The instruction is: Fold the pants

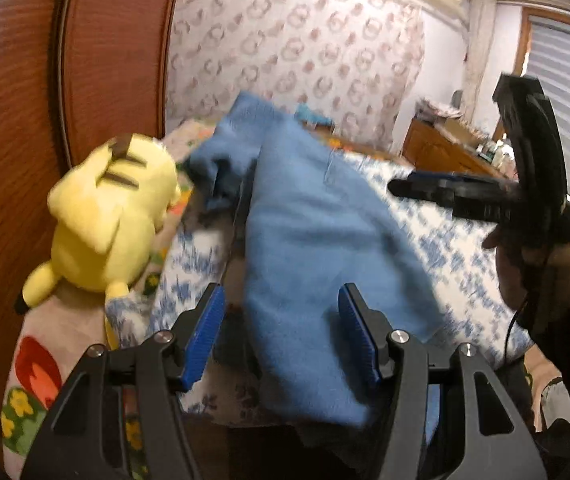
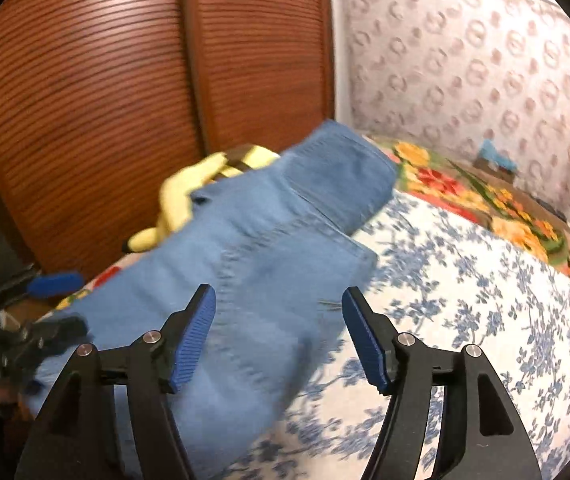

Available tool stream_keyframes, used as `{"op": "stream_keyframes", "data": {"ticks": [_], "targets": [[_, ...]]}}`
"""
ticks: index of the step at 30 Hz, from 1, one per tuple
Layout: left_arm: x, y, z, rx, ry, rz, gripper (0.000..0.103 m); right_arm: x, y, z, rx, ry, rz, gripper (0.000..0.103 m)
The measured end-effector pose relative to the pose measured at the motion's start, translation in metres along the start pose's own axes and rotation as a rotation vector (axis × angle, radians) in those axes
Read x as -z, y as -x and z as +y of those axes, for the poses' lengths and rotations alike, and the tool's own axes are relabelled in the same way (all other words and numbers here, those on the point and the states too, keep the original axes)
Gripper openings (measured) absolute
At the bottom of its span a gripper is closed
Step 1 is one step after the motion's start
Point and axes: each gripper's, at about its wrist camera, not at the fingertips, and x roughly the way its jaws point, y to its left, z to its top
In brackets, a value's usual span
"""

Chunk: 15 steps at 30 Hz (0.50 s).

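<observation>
Light blue jeans (image 1: 317,220) lie lengthwise on the bed, legs laid together and the waist end at the far side (image 2: 337,160). My left gripper (image 1: 281,320) hovers open over the near end of the jeans, its blue pads (image 1: 205,336) apart and not pressing the cloth. My right gripper (image 2: 279,308) is also open above the denim, with the seam running between its fingers. In the left wrist view a hand holds the right gripper (image 1: 465,196) over the bed's right side. The left gripper (image 2: 45,308) shows at the lower left of the right wrist view.
A yellow plush toy (image 1: 113,216) lies beside the jeans, against the slatted wooden wardrobe doors (image 2: 85,120). The bed has a white and blue floral cover (image 2: 465,300) and a bright flowered blanket (image 2: 465,192) at its head. A wooden cabinet (image 1: 445,148) stands by the far wall.
</observation>
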Motion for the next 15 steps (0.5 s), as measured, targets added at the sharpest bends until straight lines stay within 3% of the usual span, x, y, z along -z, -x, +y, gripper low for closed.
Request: {"op": "stream_keyframes", "data": {"ticks": [4,9,15], "targets": [[0.016,-0.017,0.01,0.019,0.049,0.053,0.059,0.001,-0.029,-0.02,-0.004,-0.074,0.048,0.07],[0.025,-0.022,0.022,0.095,0.137,0.041,0.059,0.004,-0.061,-0.033,-0.029,-0.124,0.104,0.074],[0.027,-0.024,0.028,0.135,0.172,0.039,0.063,0.017,-0.083,-0.039,-0.06,-0.195,0.164,0.078]]}}
